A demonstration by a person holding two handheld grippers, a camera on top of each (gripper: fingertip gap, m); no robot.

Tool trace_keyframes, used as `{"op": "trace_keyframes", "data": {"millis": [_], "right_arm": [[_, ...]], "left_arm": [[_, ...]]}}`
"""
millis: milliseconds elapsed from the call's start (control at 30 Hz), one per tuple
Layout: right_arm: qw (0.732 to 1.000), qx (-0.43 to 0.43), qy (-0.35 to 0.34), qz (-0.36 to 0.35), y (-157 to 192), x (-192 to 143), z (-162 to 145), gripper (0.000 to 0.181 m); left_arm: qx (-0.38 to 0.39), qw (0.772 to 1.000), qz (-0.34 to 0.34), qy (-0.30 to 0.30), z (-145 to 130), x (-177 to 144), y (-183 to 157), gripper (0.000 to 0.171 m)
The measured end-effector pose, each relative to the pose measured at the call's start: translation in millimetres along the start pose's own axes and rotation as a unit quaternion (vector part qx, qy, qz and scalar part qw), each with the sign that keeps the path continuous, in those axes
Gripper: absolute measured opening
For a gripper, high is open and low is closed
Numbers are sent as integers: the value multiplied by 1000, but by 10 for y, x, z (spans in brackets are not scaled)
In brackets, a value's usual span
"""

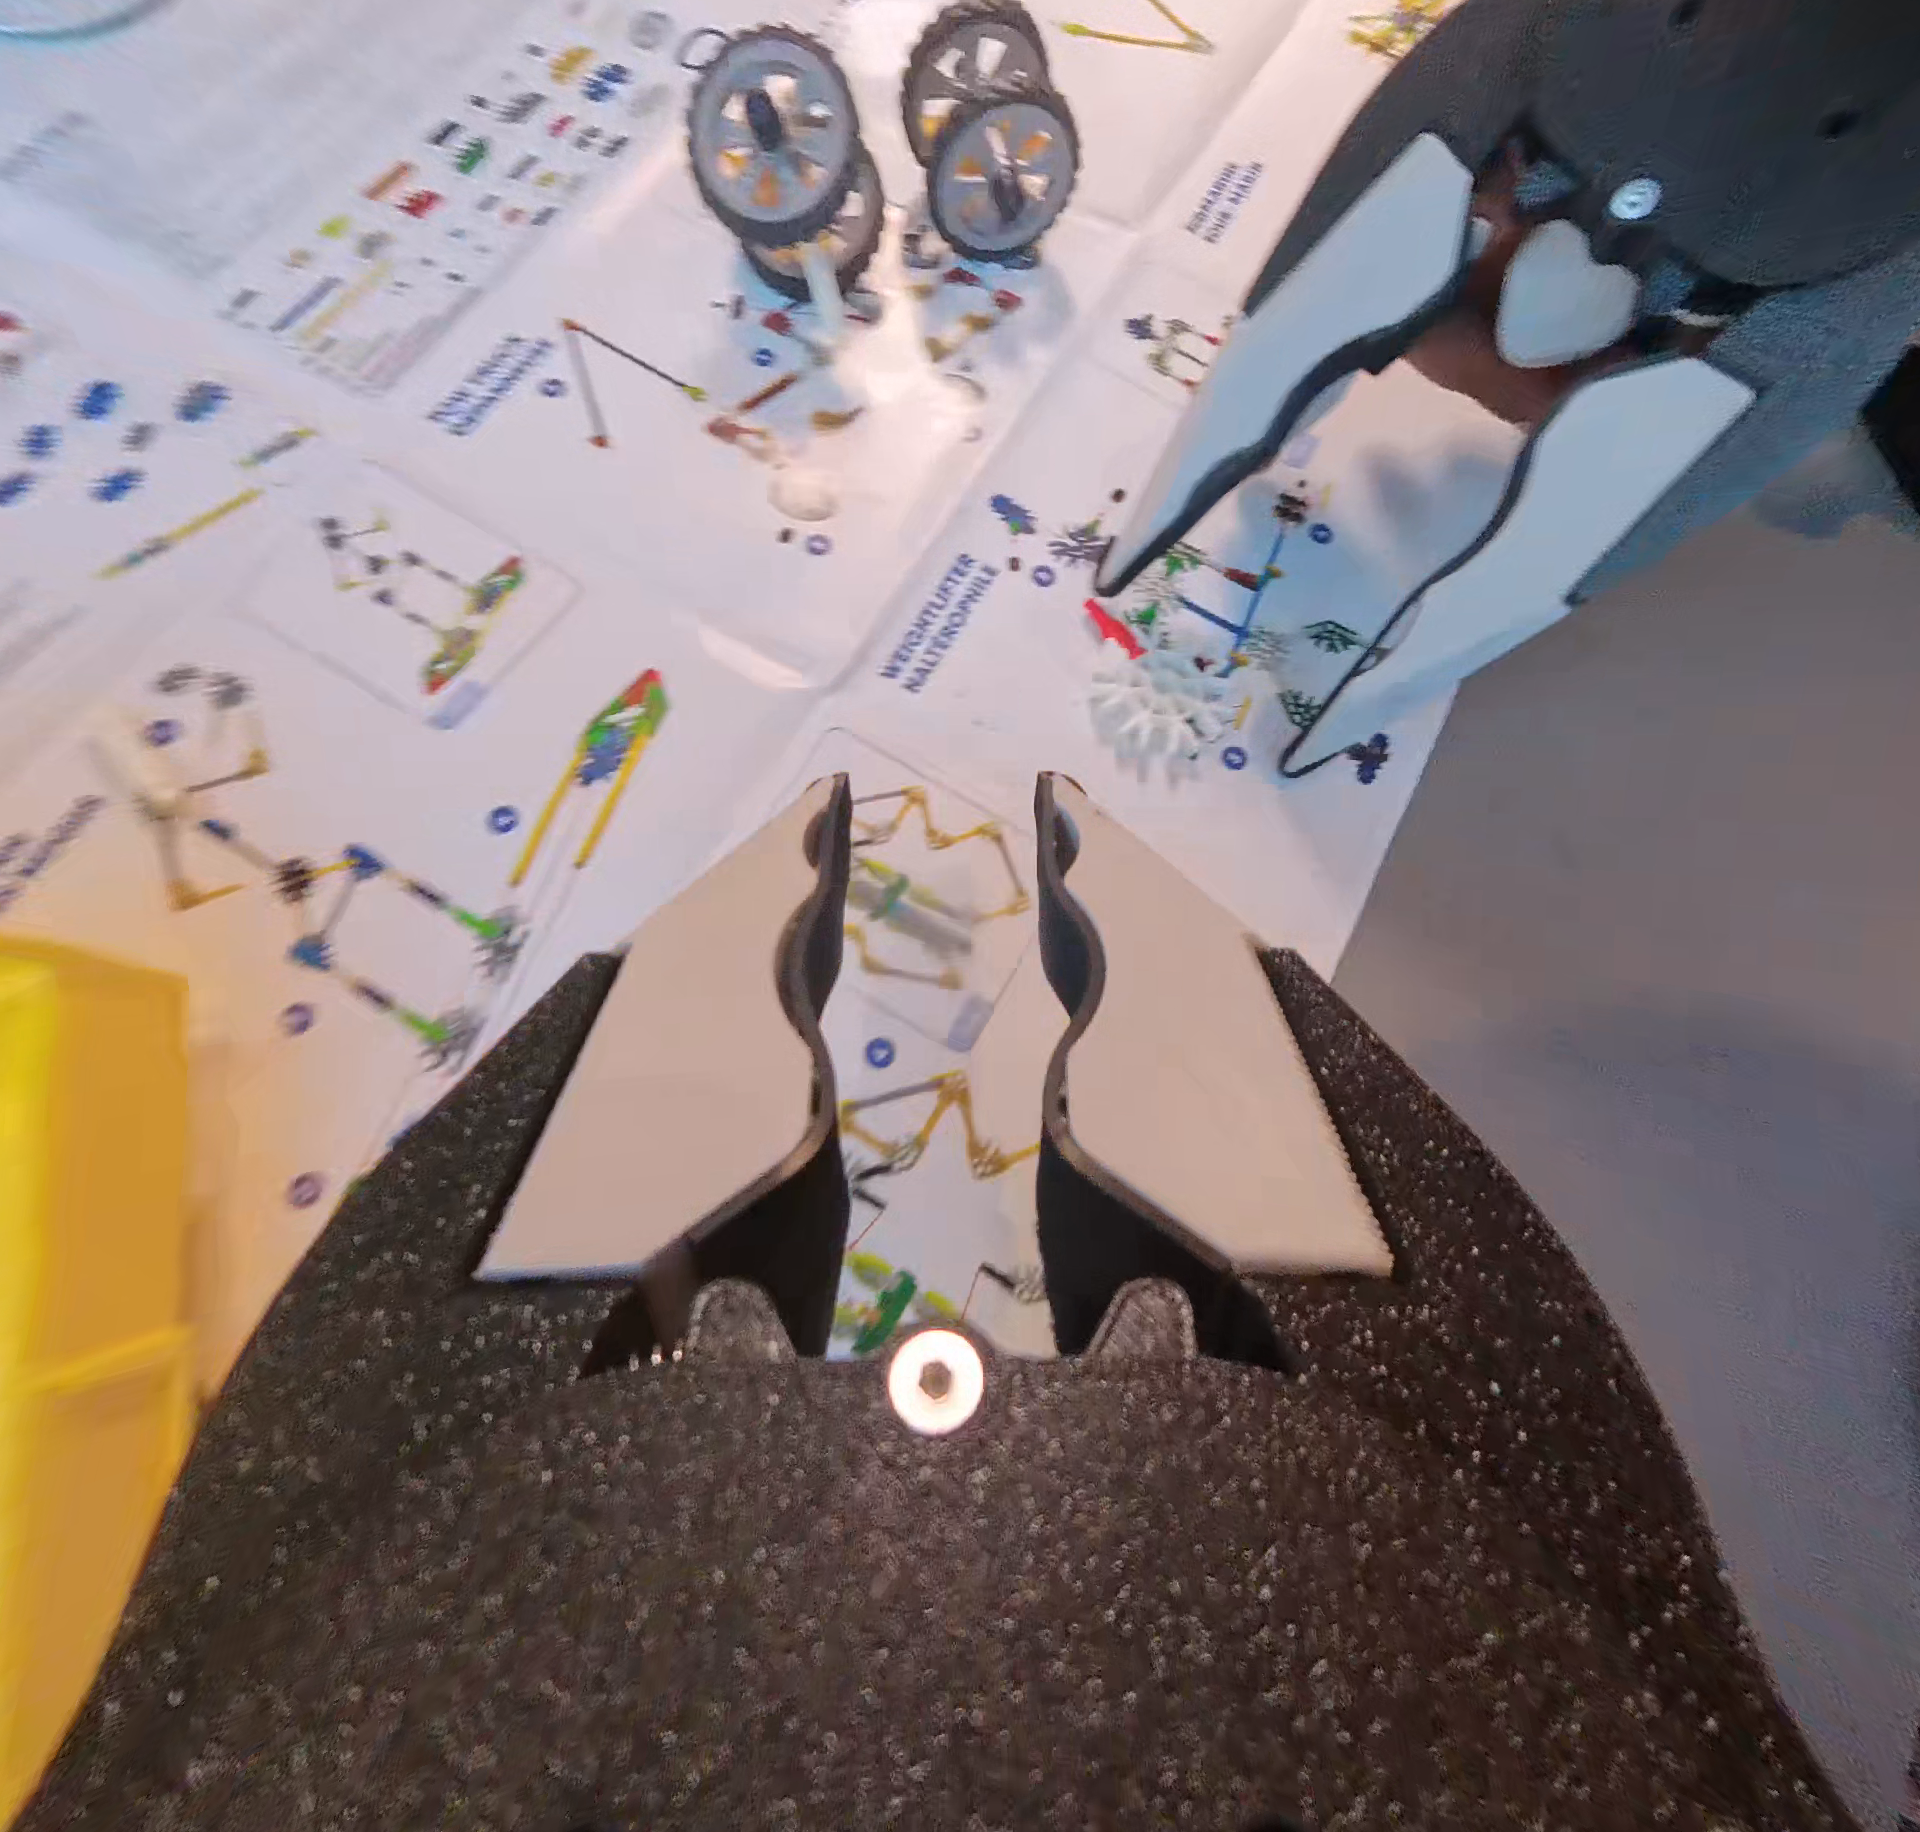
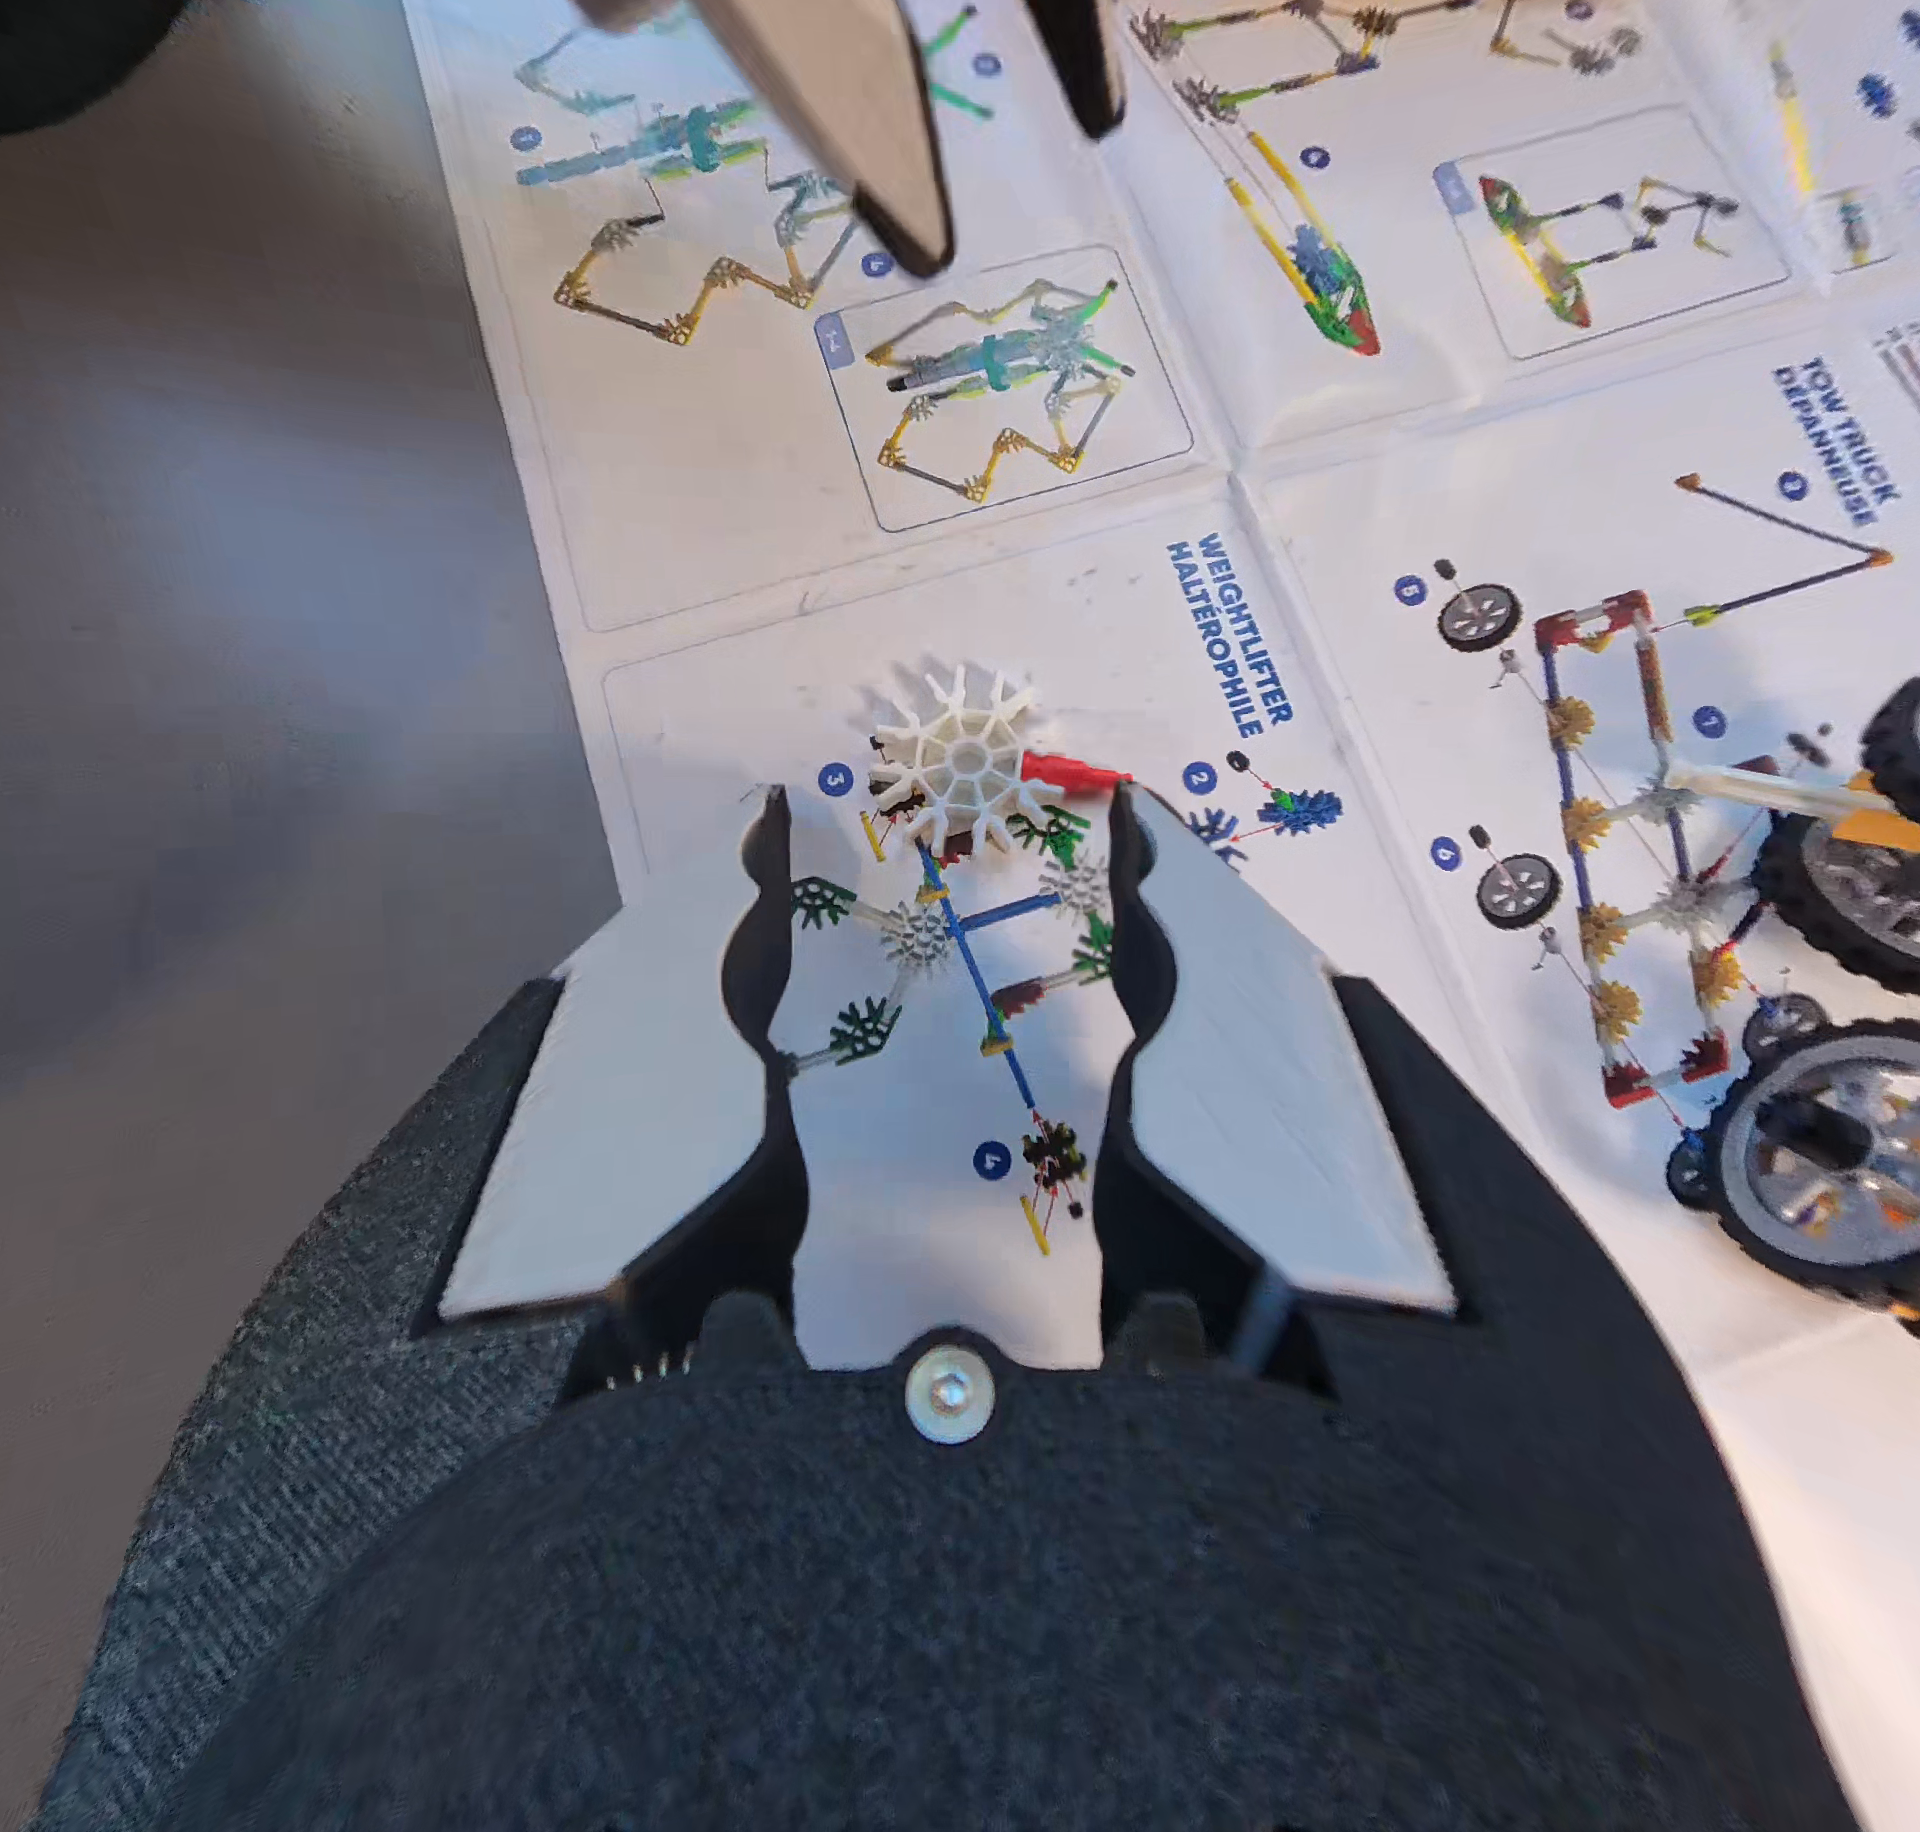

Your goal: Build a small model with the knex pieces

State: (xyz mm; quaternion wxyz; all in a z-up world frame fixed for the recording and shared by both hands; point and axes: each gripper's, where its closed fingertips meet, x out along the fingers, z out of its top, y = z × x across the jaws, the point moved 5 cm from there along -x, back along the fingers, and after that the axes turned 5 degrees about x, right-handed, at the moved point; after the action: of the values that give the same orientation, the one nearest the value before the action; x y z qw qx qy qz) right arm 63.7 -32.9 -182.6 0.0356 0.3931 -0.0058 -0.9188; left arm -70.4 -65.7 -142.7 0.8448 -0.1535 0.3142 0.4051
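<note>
Lying flat on a large white unfolded instruction sheet (image 2: pixel 727 556), a white snowflake-shaped plastic connector (image 2: pixel 961 766) is seen with a short red plastic rod (image 2: pixel 1070 770) plugged into one side. The right gripper (image 2: pixel 945 806) is held just short of it, jaws spread wide, nothing gripped; one fingertip sits just beside the red rod. The left gripper (image 1: pixel 943 795) is held apart over printed diagrams, jaws parted and empty. Black-tyred grey toy wheels (image 1: pixel 883 156) on a small rod assembly are seen farther off on the sheet. A yellow plastic bin (image 1: pixel 73 1211) is seen at the left edge, grey tabletop (image 1: pixel 1662 1055) beside the sheet.
</note>
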Motion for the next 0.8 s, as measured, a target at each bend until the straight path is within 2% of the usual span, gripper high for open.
{"op": "trace_keyframes", "data": {"millis": [33,100,233,400,533,600,667,733,800], "right_arm": [[1000,4,14,2,-15,35,0,60],[1000,9,21,-1,-58,52,39,45],[1000,-3,17,15,-79,28,60,37],[993,44,-29,101,1,-29,106,37],[979,95,-46,173,82,-71,131,38],[976,103,-43,190,105,-71,93,38],[974,103,-38,197,130,-66,64,38],[973,96,-36,205,177,-85,74,38],[973,91,-31,211,219,-87,71,38]], "left_arm": [[1,1000,-25,-1,-6,98,-76,33],[7,998,-63,-8,-20,221,-202,32],[43,993,-104,-45,-29,244,-393,30],[144,983,-82,-80,-6,225,-569,28],[245,964,-49,-90,16,251,-690,20],[264,958,-64,-92,-8,264,-755,12],[271,956,-71,-85,-42,287,-780,13],[280,955,-76,-53,-114,343,-784,27],[294,952,-68,-45,-137,380,-800,18]]}}
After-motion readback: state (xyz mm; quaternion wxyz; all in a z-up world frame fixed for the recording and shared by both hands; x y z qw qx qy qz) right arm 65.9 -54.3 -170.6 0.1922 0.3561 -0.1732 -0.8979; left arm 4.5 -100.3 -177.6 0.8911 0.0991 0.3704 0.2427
